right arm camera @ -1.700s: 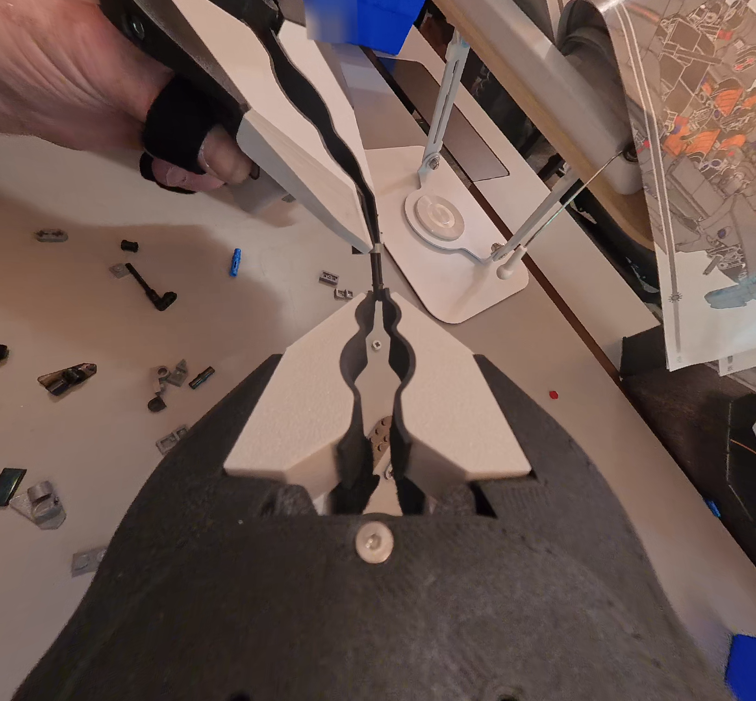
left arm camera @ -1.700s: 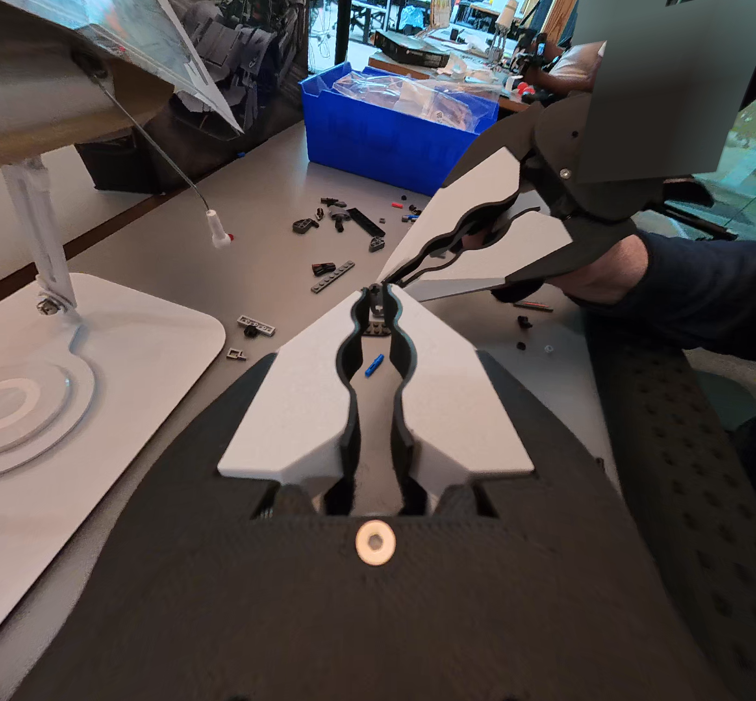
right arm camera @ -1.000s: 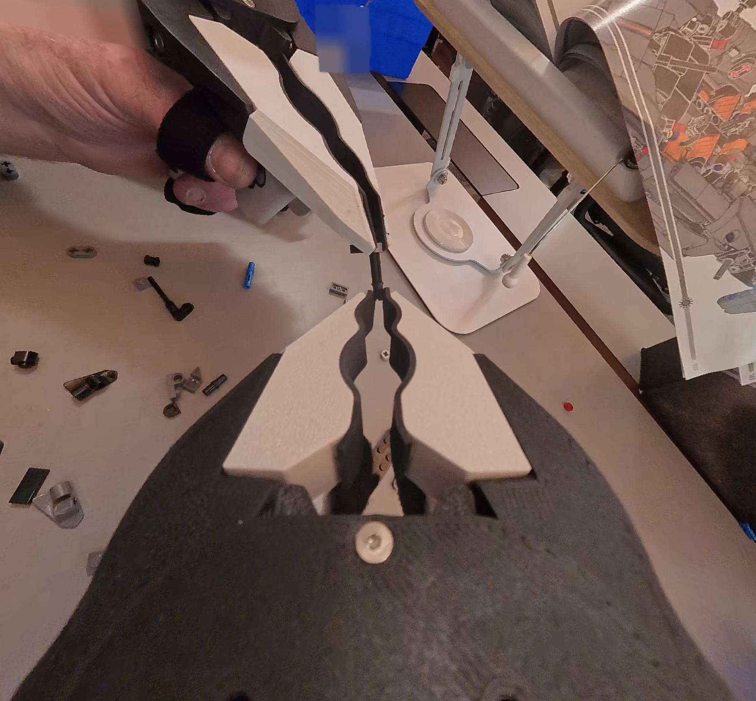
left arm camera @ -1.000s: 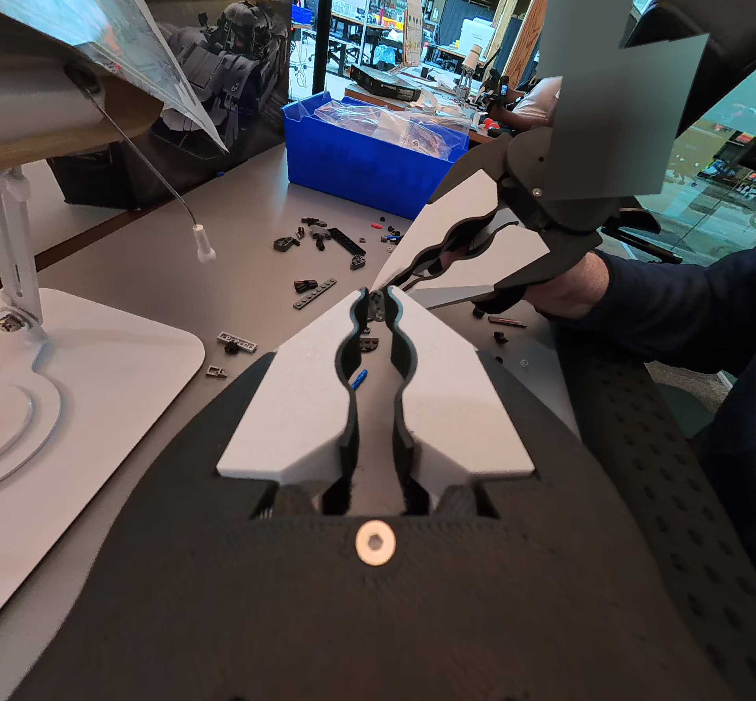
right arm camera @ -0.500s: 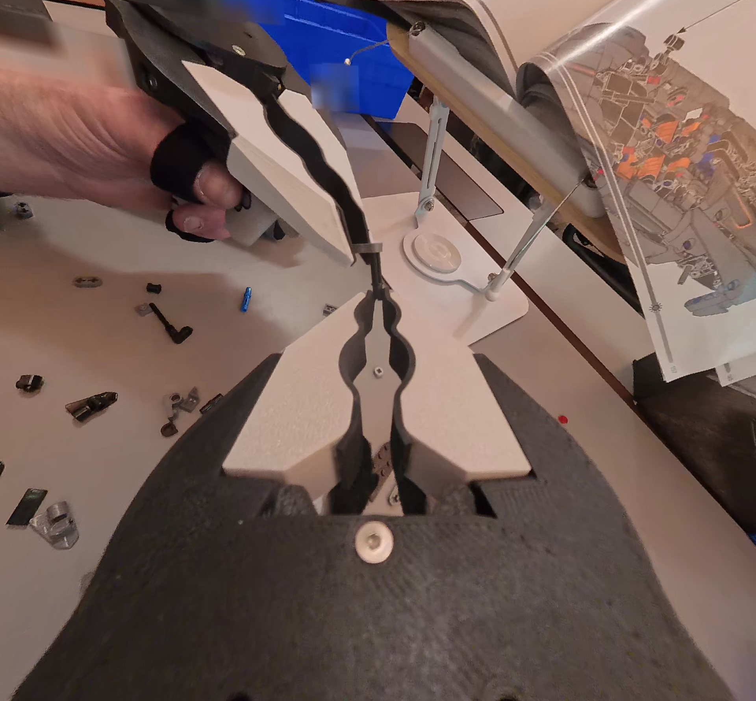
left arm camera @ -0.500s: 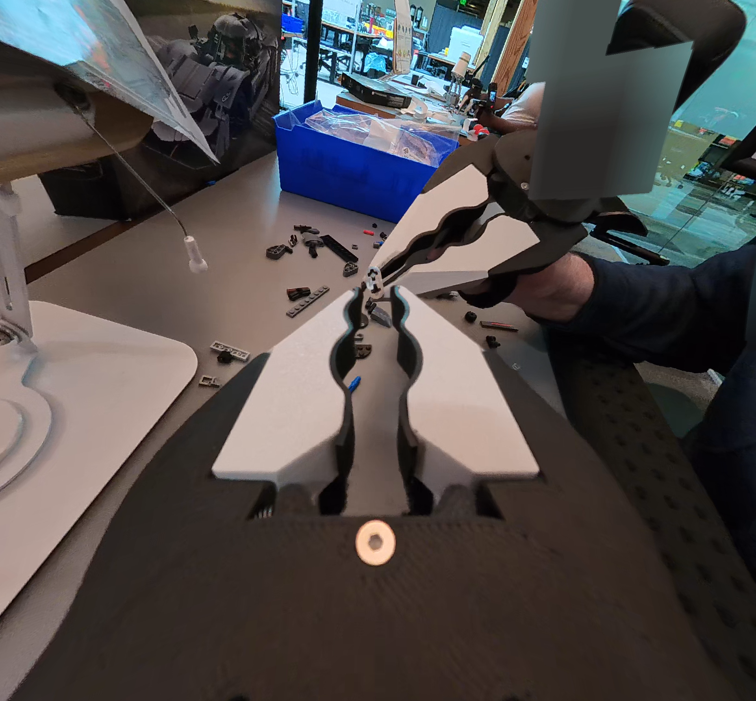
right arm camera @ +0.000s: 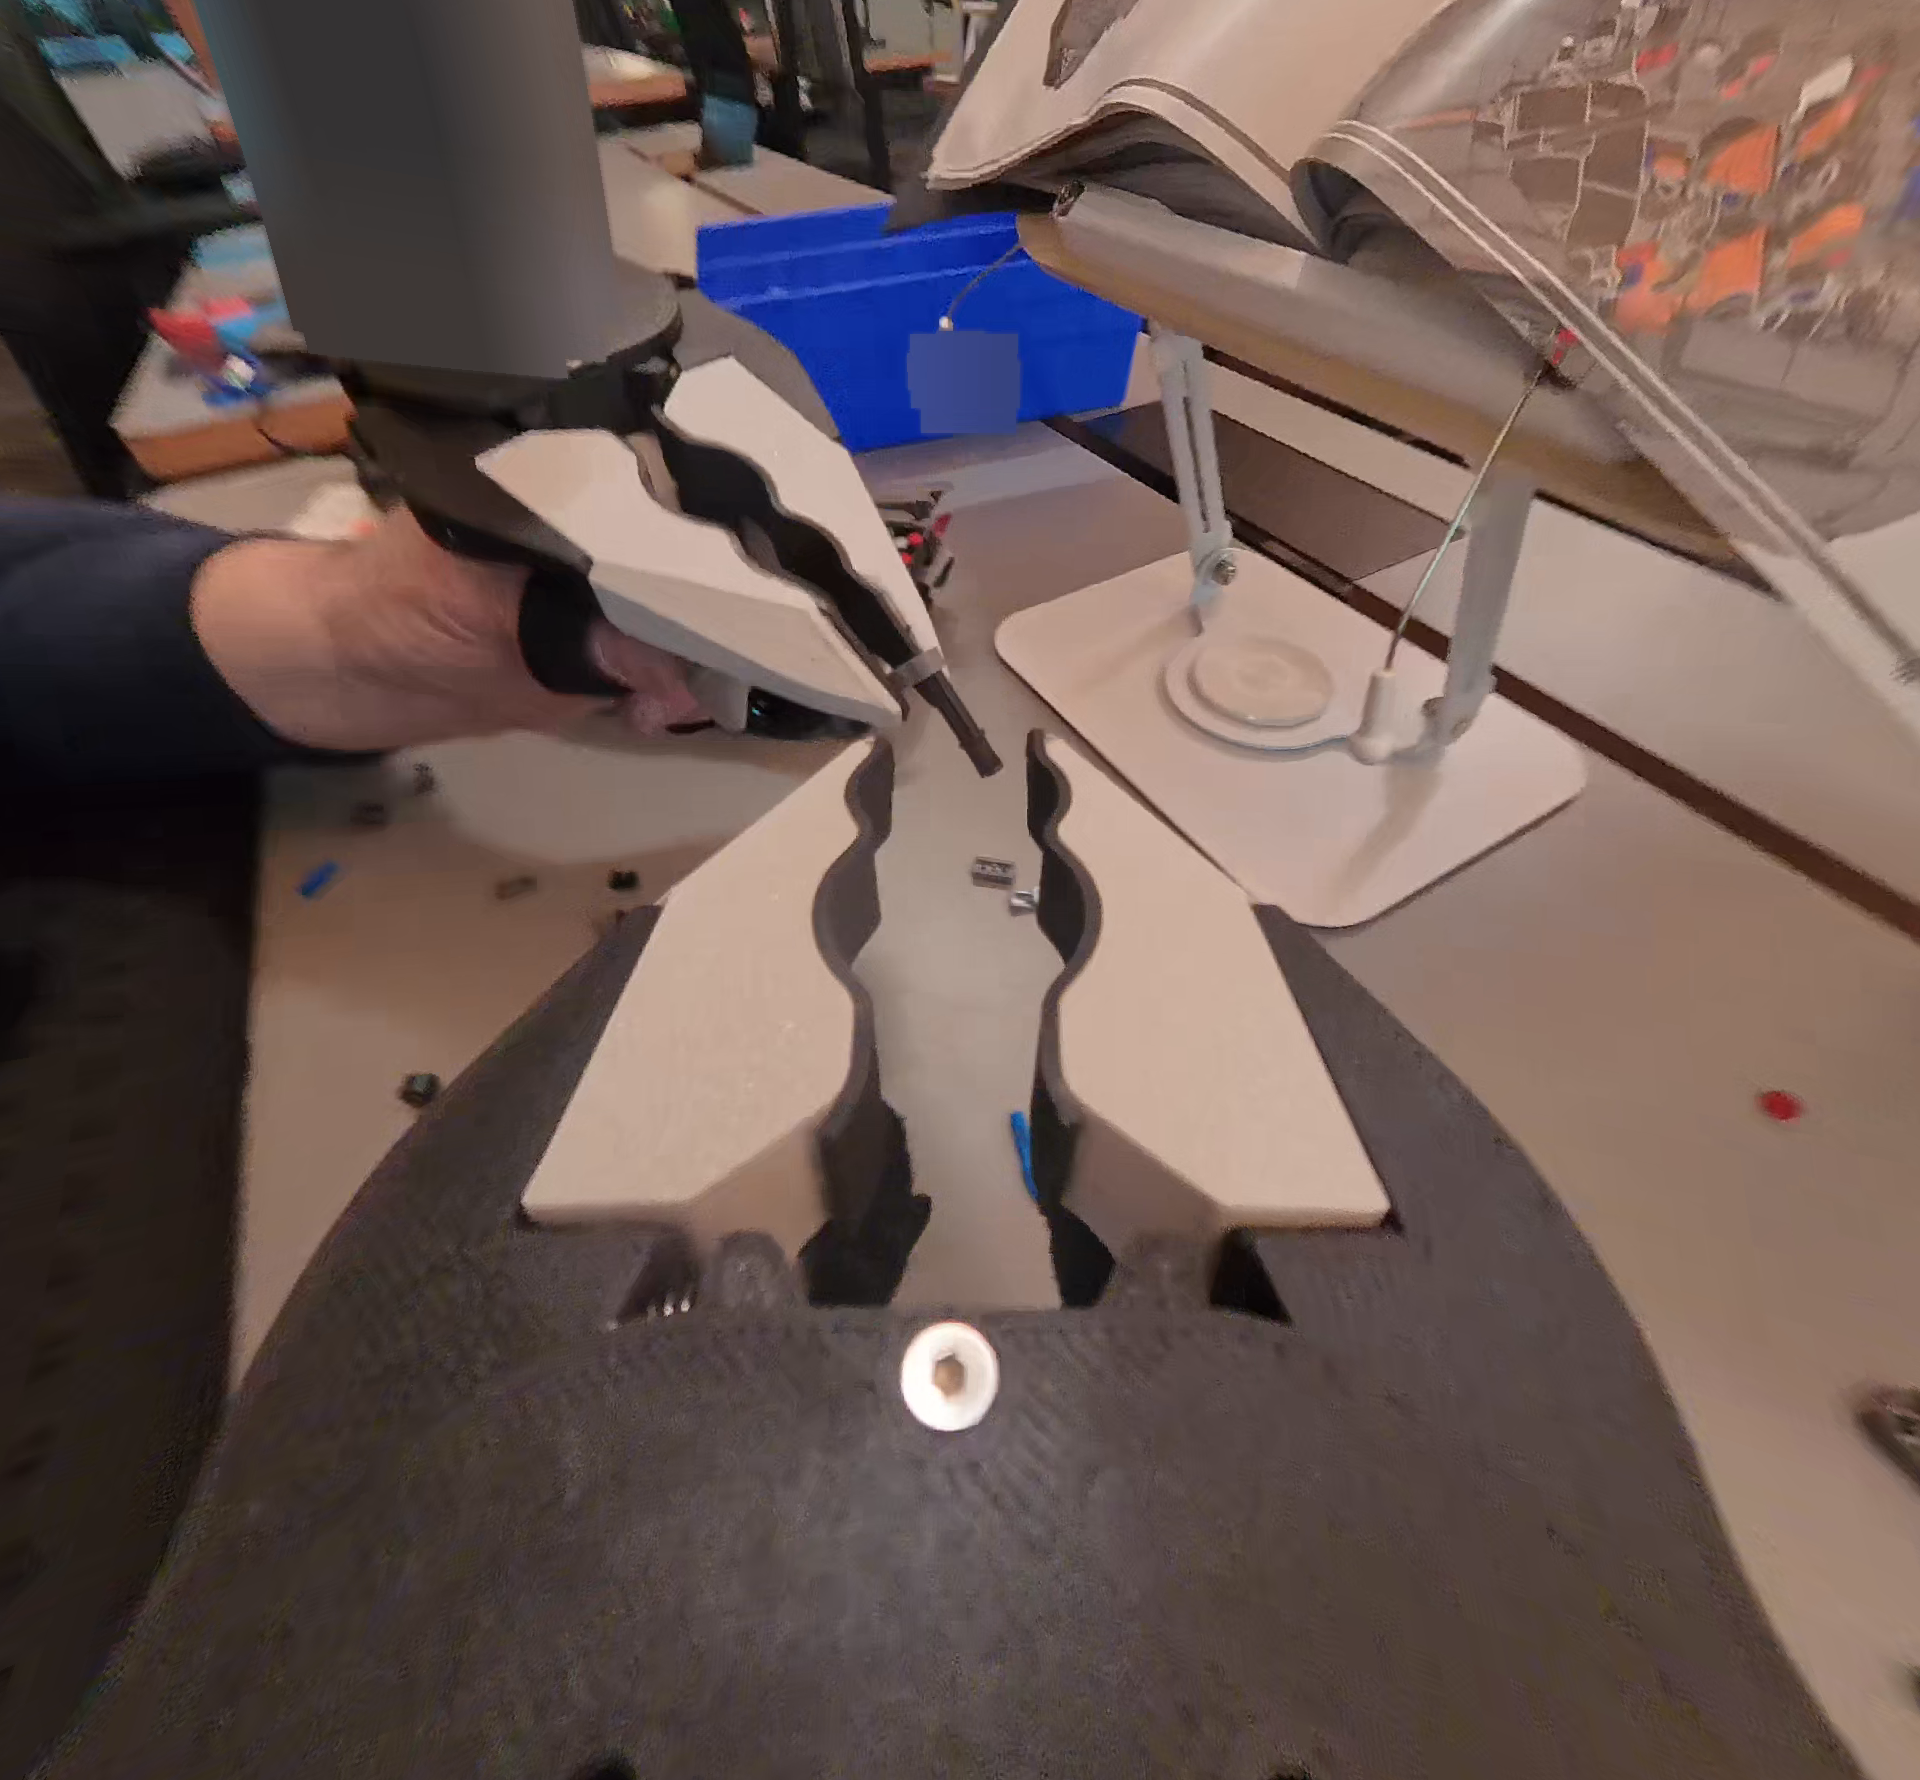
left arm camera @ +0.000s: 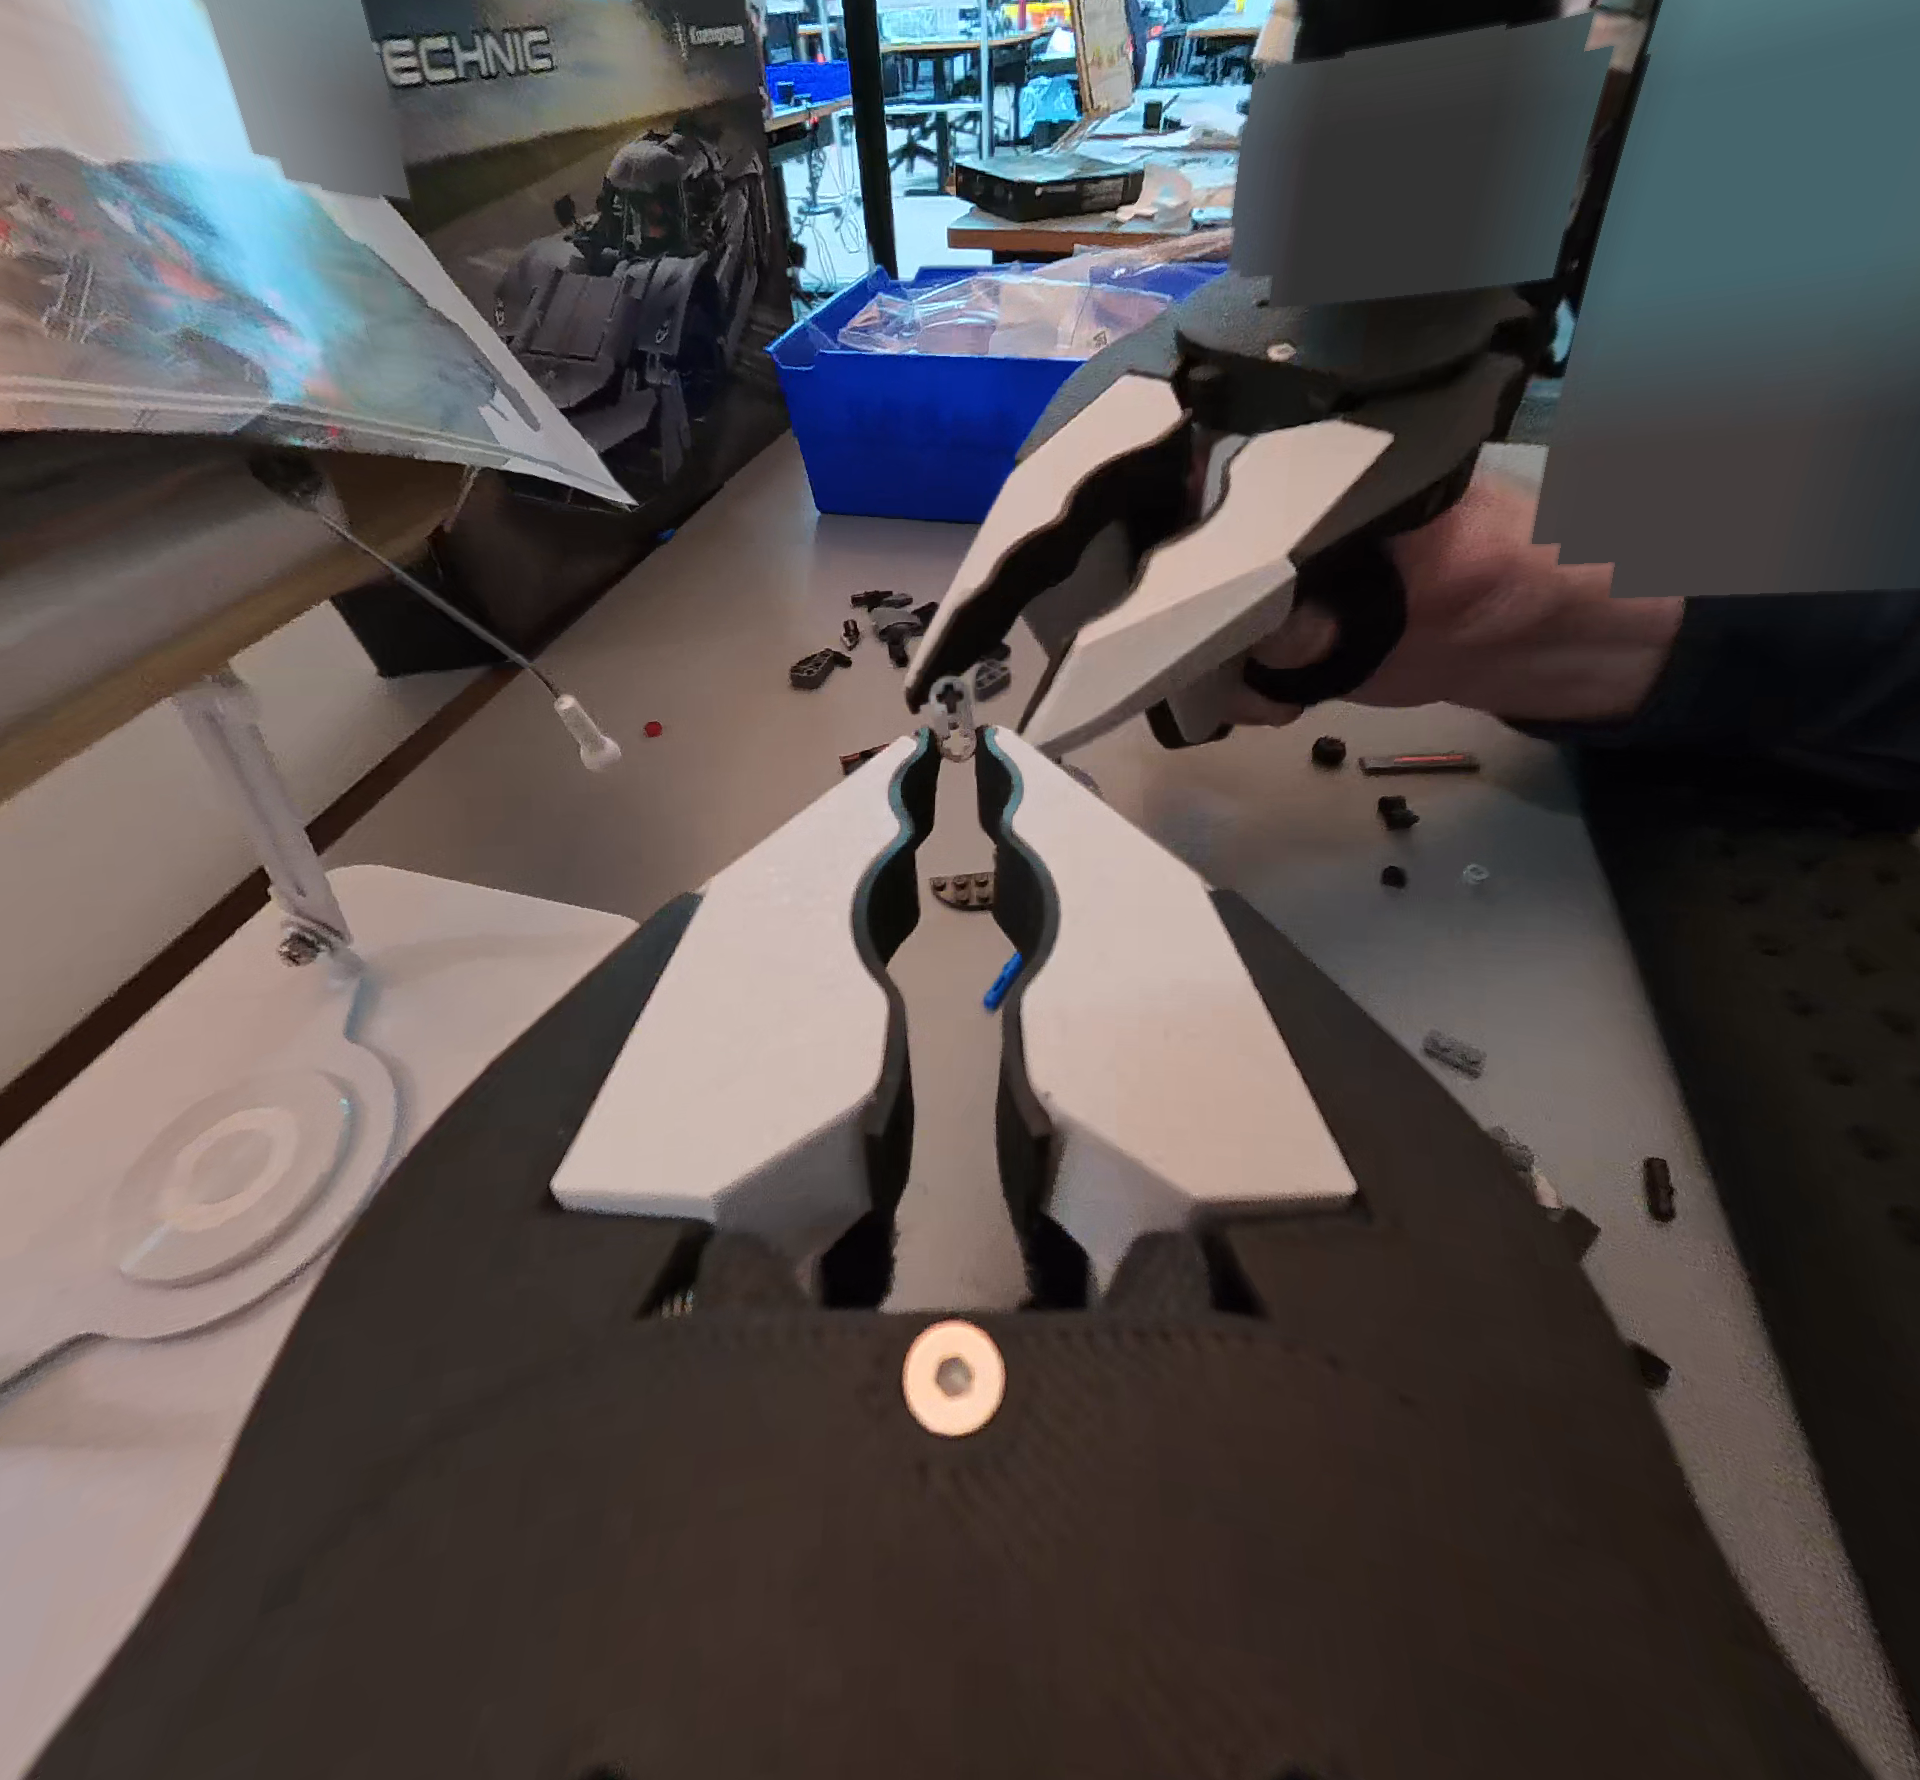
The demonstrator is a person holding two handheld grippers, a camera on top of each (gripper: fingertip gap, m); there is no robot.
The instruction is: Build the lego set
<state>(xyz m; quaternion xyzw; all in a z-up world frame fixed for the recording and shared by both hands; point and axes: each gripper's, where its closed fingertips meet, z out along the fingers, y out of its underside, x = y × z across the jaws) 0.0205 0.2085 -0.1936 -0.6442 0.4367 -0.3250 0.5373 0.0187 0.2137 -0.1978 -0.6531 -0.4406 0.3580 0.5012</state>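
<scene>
My left gripper (left arm camera: 954, 745) is shut on a small light grey lego piece (left arm camera: 954, 714), held in the air above the table. In the right wrist view the left gripper (right arm camera: 906, 686) comes in from the left, with the grey piece (right arm camera: 920, 668) at its tip and a black axle (right arm camera: 961, 728) sticking out of it. My right gripper (right arm camera: 958, 751) is open, and the axle's end lies between its fingertips without touching them. In the left wrist view the right gripper (left arm camera: 968, 714) stands open around the grey piece.
A blue bin (left arm camera: 914, 421) with plastic bags stands at the back. A book stand with a white base (right arm camera: 1299, 743) holds the open instruction booklet (right arm camera: 1558, 120). Loose dark pieces (left arm camera: 883, 618), a blue pin (left arm camera: 1001, 982) and a red bit (right arm camera: 1779, 1104) lie on the table. Both grippers' tips are close together, under 4 cm apart.
My right gripper has opened and let go of the black axle. The axle now stays in the grey piece in my left gripper. Both grippers have lifted and turned a little.
</scene>
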